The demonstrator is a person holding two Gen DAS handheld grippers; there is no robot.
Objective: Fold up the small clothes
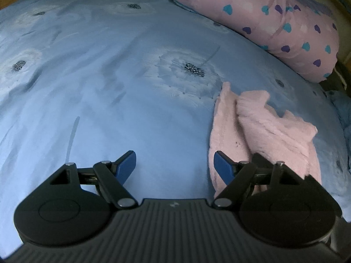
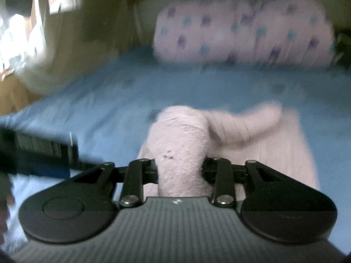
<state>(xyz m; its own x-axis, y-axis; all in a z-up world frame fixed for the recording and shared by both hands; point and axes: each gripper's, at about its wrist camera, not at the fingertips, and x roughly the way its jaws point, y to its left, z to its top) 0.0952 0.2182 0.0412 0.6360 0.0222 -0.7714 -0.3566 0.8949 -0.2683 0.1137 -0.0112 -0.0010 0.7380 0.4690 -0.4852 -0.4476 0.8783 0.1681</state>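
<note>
A small fuzzy pink garment lies crumpled on the blue flowered bedsheet at the right of the left wrist view. My left gripper is open and empty just above the sheet, with its right finger over the garment's left edge. In the blurred right wrist view, my right gripper is shut on a bunched fold of the pink garment, lifted off the sheet; its fingertips are hidden by the cloth. The rest of the garment trails to the right on the bed.
A rolled pink blanket with purple and teal hearts lies along the far side of the bed, also in the right wrist view. The other gripper's dark body shows at the left. A beige wall and curtain stand beyond.
</note>
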